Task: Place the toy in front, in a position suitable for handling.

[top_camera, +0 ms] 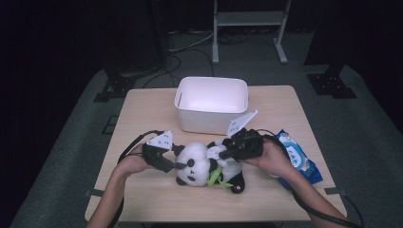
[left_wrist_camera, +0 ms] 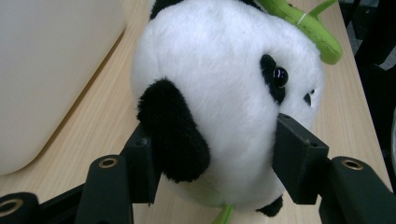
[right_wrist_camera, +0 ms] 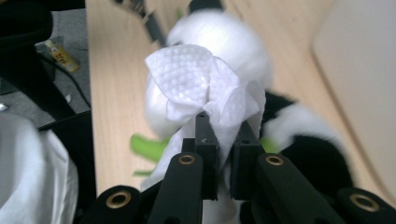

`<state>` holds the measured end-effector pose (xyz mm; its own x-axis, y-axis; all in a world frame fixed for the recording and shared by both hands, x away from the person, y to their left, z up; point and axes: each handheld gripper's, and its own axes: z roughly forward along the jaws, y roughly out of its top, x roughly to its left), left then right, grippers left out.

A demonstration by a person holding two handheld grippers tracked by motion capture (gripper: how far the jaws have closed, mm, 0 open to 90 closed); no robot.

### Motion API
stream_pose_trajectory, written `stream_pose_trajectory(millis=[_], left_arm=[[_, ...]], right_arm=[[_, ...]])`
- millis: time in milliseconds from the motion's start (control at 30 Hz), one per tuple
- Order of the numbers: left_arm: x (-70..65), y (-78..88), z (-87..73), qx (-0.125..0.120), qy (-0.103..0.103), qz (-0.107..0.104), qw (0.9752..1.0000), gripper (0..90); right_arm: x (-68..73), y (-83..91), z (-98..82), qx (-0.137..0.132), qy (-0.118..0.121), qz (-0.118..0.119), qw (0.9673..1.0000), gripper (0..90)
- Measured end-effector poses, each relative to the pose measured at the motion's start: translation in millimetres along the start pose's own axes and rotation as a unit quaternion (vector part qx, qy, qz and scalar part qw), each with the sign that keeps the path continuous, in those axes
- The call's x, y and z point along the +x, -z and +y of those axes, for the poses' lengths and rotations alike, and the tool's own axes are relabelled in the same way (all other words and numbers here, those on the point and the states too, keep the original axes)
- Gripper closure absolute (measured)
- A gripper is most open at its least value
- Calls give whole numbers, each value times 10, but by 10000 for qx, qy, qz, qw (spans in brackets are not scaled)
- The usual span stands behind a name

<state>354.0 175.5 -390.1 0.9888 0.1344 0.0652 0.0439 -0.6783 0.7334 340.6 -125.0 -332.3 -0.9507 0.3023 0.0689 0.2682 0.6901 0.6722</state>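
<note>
Panda toy (top_camera: 197, 164): there is one, lying on the wooden counter (top_camera: 142, 109) just in front of one white bin (top_camera: 211, 103). One white tissue (right_wrist_camera: 201, 88), one blue wipes packet (top_camera: 297, 156) at the right side of the counter, and two grippers make up the rest.

The panda lies along the counter, its long axis running from left to right in the high view. Its head is at the left end, with the face turned toward the person's side, and the black legs are at the right end. A green plush stalk (top_camera: 216, 176) lies against its belly, pointing toward the near edge.

The left gripper (top_camera: 178, 164) has its fingers (left_wrist_camera: 299, 156) pressed on the two sides of the panda's head, one beside the black ear and one beside the muzzle, so the grip is firm.

The right gripper (top_camera: 223, 153) is over the panda's body. Its fingers (right_wrist_camera: 205, 135) are almost together and pinch the crumpled tissue, which bunches above the tips.
</note>
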Motion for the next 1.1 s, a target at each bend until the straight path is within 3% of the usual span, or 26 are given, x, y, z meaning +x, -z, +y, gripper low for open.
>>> stream_pose_trajectory(millis=[200,267,433,533,600,700,767,867,1000,1100], left_arm=[[-69,-3,-139,-271,81,24,9996,393],[-72,-3,-180,-405,102,13,9991,393],[-80,-3,-215,-564,211,-33,9982,376],[-87,5,-193,-544,478,-36,9974,330],[-77,5,-175,-465,783,-72,9958,275],[-82,-20,-146,-380,1061,-125,9935,189],[-84,-54,-131,-344,1120,-200,9929,156],[-97,-89,-116,-352,1075,-287,9932,141],[-125,-61,-132,-436,816,-287,9953,277],[-140,-40,-160,-512,668,-312,9960,327]], right_arm=[[-186,-27,111,239,-113,-137,9996,836],[-236,-37,92,222,-217,-46,9995,836],[-214,-35,45,297,-264,-10,9992,836],[-193,-20,3,314,-324,42,9990,836],[-193,-13,-31,272,-329,100,9990,836],[-150,-8,-64,208,-353,141,9991,836],[-105,-10,-75,203,-306,146,9992,836],[-34,-4,-75,225,-204,146,9994,836],[49,33,-56,242,-112,119,9996,836],[68,92,-29,205,-19,22,9998,836]])
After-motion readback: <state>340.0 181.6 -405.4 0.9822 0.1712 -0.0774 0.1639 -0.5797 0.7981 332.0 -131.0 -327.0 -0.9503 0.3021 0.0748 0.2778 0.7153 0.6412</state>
